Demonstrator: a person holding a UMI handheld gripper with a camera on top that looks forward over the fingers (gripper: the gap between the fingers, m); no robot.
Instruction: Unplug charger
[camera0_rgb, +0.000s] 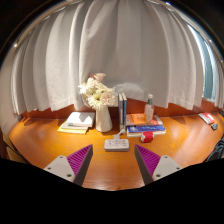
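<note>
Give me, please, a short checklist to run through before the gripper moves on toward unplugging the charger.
1. Fingers open: ok; the gripper holds nothing.
2. Charger found: cannot tell; the white block just ahead of the fingers may be a power strip.
3. Plug and cable visible: cannot tell.
4. Path to the white block clear: ok; only bare wooden table lies between.
5. Flower vase out of the way: ok; it stands beyond the block.
6. Stacked books clear: ok; off to one side.

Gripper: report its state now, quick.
Gripper: open, holding nothing; its fingers stand apart over the wooden table, with the white power strip just ahead of them.
</note>
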